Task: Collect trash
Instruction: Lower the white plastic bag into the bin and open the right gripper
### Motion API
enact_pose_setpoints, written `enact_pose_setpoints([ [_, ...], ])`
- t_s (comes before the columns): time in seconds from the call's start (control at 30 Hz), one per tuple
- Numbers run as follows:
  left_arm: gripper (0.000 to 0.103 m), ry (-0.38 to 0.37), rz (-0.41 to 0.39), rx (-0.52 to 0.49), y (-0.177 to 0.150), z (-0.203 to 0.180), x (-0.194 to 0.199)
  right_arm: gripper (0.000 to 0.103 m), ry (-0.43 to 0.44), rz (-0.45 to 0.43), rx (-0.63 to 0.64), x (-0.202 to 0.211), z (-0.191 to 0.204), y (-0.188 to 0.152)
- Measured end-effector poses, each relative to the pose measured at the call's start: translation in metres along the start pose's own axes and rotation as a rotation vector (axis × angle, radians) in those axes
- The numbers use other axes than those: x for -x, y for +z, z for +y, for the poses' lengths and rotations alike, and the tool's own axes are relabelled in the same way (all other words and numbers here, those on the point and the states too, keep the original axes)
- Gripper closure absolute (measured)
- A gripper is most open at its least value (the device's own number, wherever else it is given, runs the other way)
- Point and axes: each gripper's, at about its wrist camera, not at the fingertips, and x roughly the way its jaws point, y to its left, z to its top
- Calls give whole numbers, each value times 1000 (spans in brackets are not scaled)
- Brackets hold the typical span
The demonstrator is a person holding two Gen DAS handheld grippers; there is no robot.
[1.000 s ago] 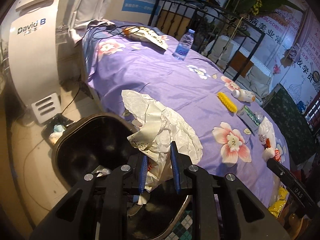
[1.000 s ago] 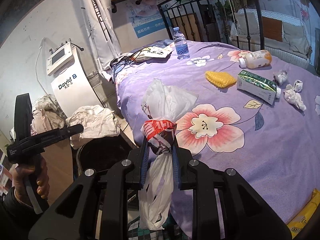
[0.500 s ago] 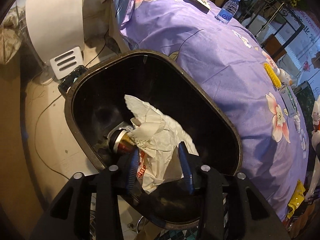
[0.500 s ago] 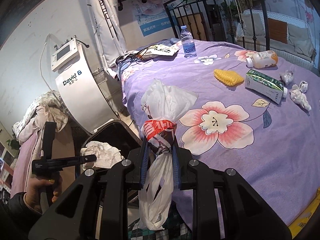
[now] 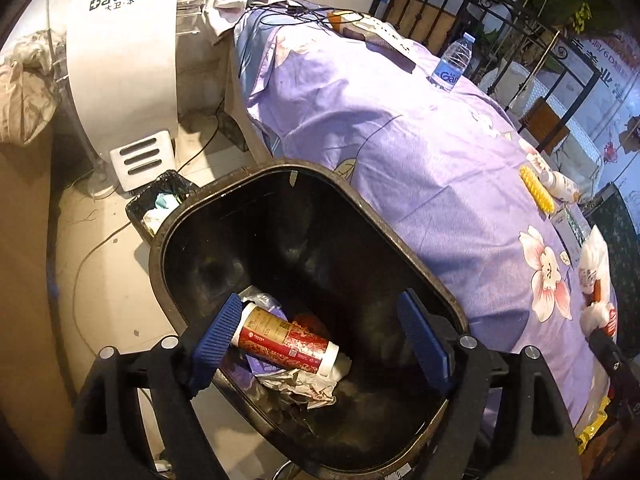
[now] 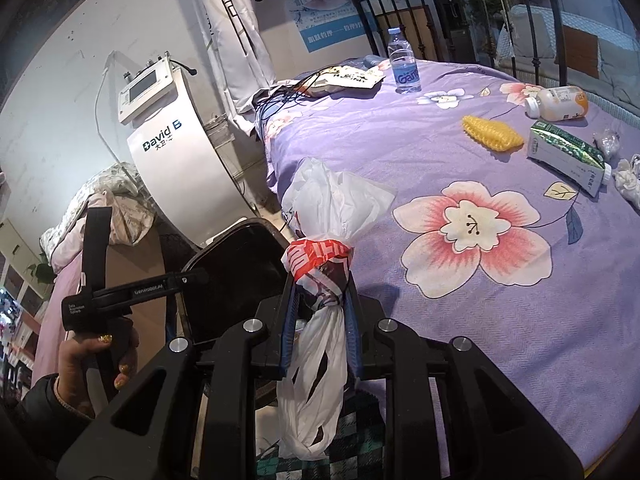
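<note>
My left gripper (image 5: 320, 340) hangs over the mouth of a black trash bin (image 5: 256, 184). Its jaws are opening, with nothing between the blue pads (image 5: 218, 334). Down in the bin lie a red and white tube (image 5: 288, 340) and crumpled wrappers (image 5: 308, 386). My right gripper (image 6: 320, 312) is shut on a knotted white plastic bag with red print (image 6: 320, 256), held at the bed's edge next to the bin (image 6: 236, 264). On the purple flowered bedspread (image 6: 460, 308) lie a yellow knobbly piece (image 6: 492, 134), a green and white carton (image 6: 568, 156), an orange bottle (image 6: 560, 102) and crumpled tissues (image 6: 628, 176).
A water bottle (image 6: 404, 64) stands near the iron headboard, beside cables and papers. A white "David B" machine (image 5: 120, 60) stands left of the bed, with a small black box of scraps (image 5: 160, 200) at its foot. A person's hand (image 6: 100, 356) grips the left tool.
The left gripper came down over the bin and its jaws spread wide. The crumpled white bag left them and is gone from between the pads. The right gripper keeps its bag and shifted slightly.
</note>
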Motion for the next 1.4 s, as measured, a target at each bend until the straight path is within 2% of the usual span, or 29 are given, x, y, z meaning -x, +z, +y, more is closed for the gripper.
enact_pose_setpoints([
  [0.27,21,28,-90,13,15,4,18,81,165,134,-9,-52,25,0],
  [0.5,20,34,-152,74,30,23,35,80,268,274,1,-113,60,-8],
  [0.8,20,28,-154,123,33,38,34,80,284,379,47,-165,90,-18],
  [1.03,20,29,-166,126,33,43,36,79,266,414,50,-185,94,-24],
  [1.07,20,26,-164,128,32,44,35,75,267,417,46,-187,94,-23],
  [1.13,20,24,-159,128,32,44,34,55,268,417,35,-188,93,-24],
  [1.17,20,24,-158,126,32,43,33,32,266,411,33,-188,93,-24],
  [1.2,20,25,-157,123,31,43,33,21,266,399,32,-186,92,-25],
  [1.4,20,21,-166,121,34,41,36,19,292,375,26,-175,89,-21],
])
